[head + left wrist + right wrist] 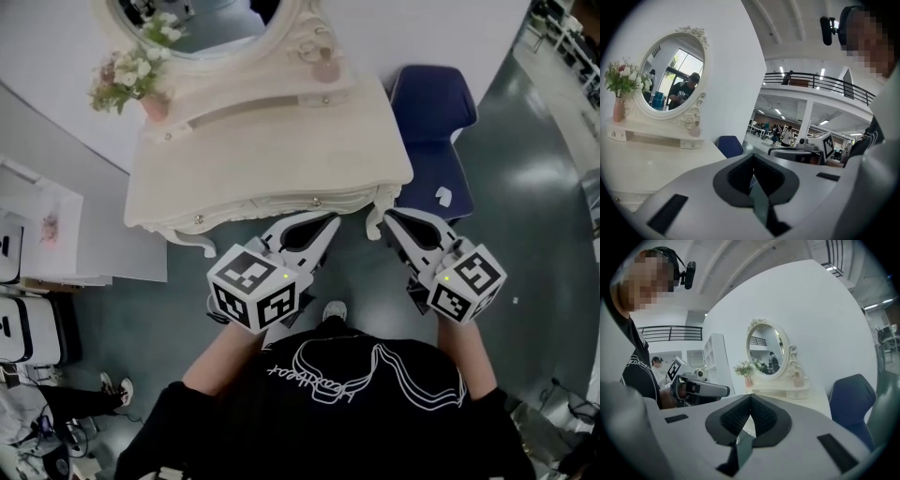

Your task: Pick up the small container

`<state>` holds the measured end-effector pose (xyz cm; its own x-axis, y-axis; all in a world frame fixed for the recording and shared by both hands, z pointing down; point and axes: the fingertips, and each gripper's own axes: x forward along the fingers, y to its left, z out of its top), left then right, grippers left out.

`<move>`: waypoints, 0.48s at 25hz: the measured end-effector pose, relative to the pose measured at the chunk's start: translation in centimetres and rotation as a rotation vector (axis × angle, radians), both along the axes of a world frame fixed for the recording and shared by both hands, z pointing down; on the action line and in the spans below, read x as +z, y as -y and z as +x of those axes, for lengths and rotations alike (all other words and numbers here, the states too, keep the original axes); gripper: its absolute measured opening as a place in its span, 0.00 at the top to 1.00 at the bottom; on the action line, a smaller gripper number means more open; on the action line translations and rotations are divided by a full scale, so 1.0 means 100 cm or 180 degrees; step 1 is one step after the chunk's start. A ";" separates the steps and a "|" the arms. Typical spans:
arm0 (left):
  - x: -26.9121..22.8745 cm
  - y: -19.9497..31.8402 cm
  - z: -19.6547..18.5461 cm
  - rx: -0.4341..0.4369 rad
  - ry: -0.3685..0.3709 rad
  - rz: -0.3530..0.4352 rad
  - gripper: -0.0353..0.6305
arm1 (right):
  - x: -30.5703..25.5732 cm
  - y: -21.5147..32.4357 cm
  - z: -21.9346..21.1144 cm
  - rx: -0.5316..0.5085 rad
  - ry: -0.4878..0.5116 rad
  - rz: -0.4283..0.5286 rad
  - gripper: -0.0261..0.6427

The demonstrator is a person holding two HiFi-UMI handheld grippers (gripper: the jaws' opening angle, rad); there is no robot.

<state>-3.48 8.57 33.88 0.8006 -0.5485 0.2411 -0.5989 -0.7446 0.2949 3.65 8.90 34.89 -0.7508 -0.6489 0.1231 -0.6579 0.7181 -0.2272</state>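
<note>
Left gripper [325,223] and right gripper [390,219] were both shut and empty, short of the table [262,159]; the small container [325,67] stood at their twelve o'clock beneath the mirror [211,23], so a reach with unopened jaws could topple it.

Cream vanity [281,169], oval mirror [211,23], blue chair [433,112]

Small pink container [325,67], upright on the raised shelf [272,77], right of the mirror [202,23]

Cream table [272,183], navy chair [431,112], pink vase [156,107], white-and-pink flowers [131,73]; left tongs [330,221] and right tongs [387,217] carry black-and-white square-patterned cubes [253,286].
</note>
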 end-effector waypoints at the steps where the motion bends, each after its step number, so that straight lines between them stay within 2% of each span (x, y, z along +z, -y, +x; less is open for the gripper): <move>1: -0.002 0.010 -0.006 -0.0007 -0.0012 0.0003 0.94 | -0.002 0.010 -0.003 0.0017 -0.0017 0.0006 0.95; 6: -0.011 0.050 -0.023 -0.0028 -0.0062 0.0056 0.94 | -0.013 0.047 -0.009 0.0105 -0.0032 0.0074 0.95; 12: -0.018 0.086 -0.026 -0.0059 -0.0086 0.0102 0.94 | -0.022 0.081 -0.007 0.0092 0.0014 0.0111 0.95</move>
<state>-6.04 -0.05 32.07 0.7962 -0.5706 0.2015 -0.6049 -0.7427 0.2873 2.93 0.83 32.65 -0.7321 -0.6743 0.0968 -0.6776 0.7062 -0.2054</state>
